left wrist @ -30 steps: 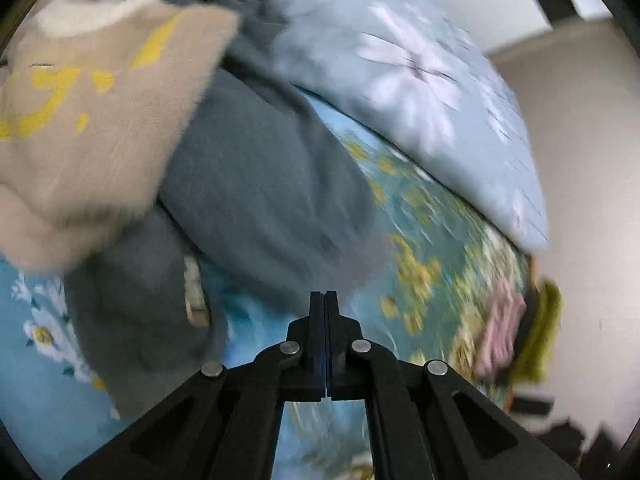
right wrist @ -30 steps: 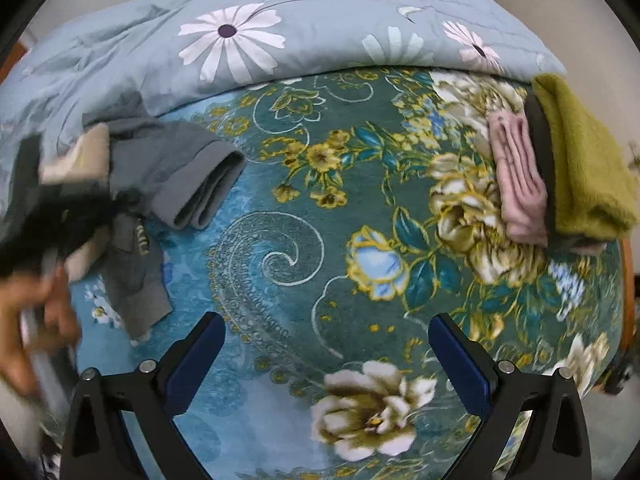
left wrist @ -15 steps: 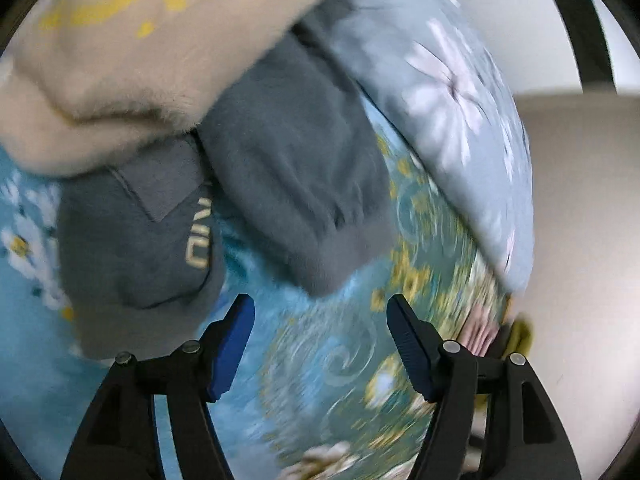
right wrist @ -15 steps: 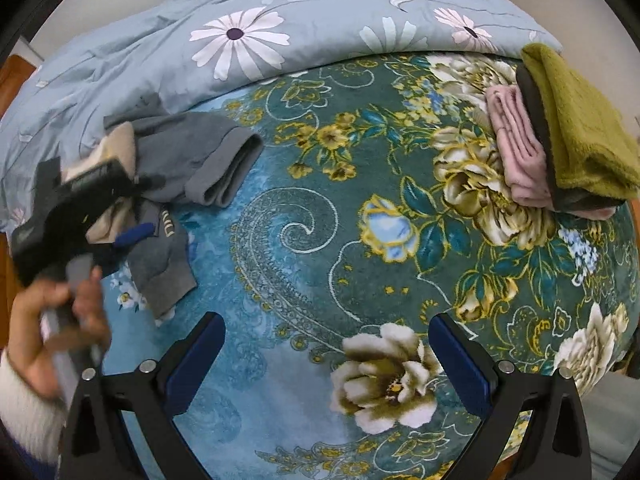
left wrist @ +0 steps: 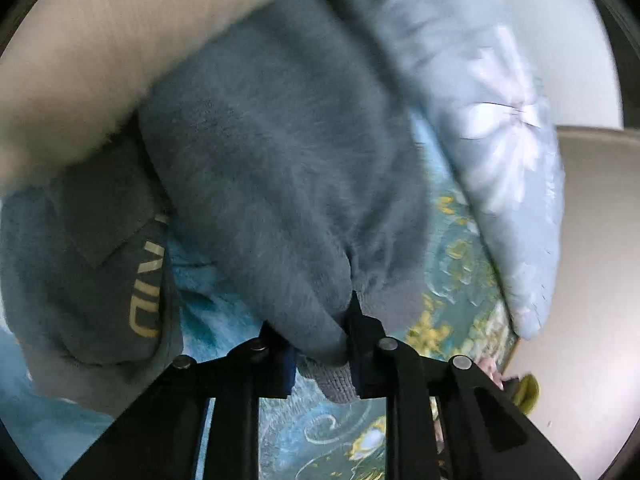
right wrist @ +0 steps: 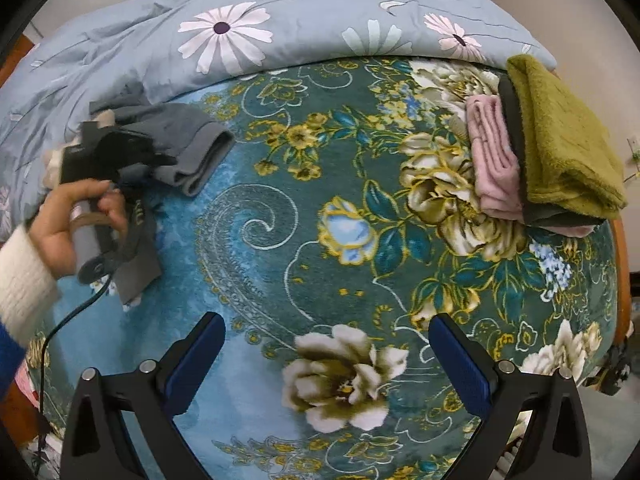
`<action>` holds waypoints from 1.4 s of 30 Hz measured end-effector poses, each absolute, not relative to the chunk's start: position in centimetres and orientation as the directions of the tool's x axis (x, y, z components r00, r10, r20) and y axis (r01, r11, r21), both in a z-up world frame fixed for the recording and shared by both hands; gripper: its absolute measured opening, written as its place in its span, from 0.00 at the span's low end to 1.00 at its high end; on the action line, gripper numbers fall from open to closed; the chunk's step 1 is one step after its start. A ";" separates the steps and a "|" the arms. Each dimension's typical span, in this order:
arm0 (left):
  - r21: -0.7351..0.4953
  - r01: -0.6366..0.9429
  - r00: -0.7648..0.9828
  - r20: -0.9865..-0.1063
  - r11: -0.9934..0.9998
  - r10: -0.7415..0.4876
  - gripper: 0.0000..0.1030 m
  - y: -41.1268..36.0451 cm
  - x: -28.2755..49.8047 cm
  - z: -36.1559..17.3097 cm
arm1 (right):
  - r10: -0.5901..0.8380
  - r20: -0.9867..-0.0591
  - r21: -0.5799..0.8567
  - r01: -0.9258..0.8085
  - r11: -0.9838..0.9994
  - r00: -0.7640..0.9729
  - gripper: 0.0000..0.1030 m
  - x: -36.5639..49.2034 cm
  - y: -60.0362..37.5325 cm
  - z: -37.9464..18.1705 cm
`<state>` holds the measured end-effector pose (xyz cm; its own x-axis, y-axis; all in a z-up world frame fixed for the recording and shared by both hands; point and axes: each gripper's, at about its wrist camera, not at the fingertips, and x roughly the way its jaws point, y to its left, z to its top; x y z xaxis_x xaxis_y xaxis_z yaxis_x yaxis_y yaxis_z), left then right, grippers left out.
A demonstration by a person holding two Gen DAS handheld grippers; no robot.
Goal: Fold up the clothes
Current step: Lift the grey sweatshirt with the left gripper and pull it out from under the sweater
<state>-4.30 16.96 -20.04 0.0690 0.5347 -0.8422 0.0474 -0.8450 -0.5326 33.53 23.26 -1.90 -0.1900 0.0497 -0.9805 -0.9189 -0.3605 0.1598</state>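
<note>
Grey sweater (left wrist: 280, 184) lies on the bed (right wrist: 280, 280) by the quilt (right wrist: 280, 32), its ribbed cuff (left wrist: 336, 376) pinched between the left claw (left wrist: 322, 360) fingers, which are closed on it. Right claw (right wrist: 326, 364) hangs wide open over bare floral bedspread, well apart from the sweater. Folded clothes (right wrist: 552, 140) sit stacked at the far right edge.

clothes heap (right wrist: 188, 156) left – folded stack (right wrist: 544, 148) right, perhaps touching quilt (right wrist: 280, 28)

the beige garment (left wrist: 120, 52) is blurred, cut off by the frame's top edge.
</note>
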 end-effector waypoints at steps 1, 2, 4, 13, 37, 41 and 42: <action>-0.547 0.003 0.052 -0.836 -0.837 0.547 0.18 16.6 -3.6 -18.8 | 0.048 -0.979 0.171 -0.923 -0.345 -0.199 1.00 33.7 23.4 -1.9; -0.552 -0.042 0.040 -0.834 -0.833 0.551 0.18 16.1 -2.7 -17.6 | 0.046 -0.977 0.182 -0.926 -0.330 -0.208 1.00 33.9 23.5 -1.9; -0.567 -0.122 0.036 -0.823 -0.815 0.567 0.17 14.4 -0.3 -14.8 | 0.043 -0.973 0.206 -0.933 -0.296 -0.229 1.00 34.2 23.6 -1.9; -0.612 -0.466 0.145 -0.765 -0.639 0.627 0.15 11.5 9.7 -4.3 | 0.116 -0.929 0.336 -0.932 -0.135 -0.352 1.00 37.0 24.0 1.7; -0.006 -0.499 -0.174 -0.979 -0.866 0.107 0.12 0.8 19.3 1.3 | 0.040 -0.864 0.480 -0.847 -0.227 -0.501 1.00 45.1 24.1 0.3; 0.329 -0.470 -0.344 -0.923 -0.819 -0.173 0.11 -3.6 18.7 2.1 | -0.057 -0.842 0.527 -0.793 -0.306 -0.537 1.00 40.9 22.1 -0.9; 0.390 -0.456 -0.372 -0.900 -0.800 -0.227 0.11 -4.7 18.6 2.1 | -0.080 -0.837 0.534 -0.777 -0.333 -0.541 1.00 39.7 21.6 -1.1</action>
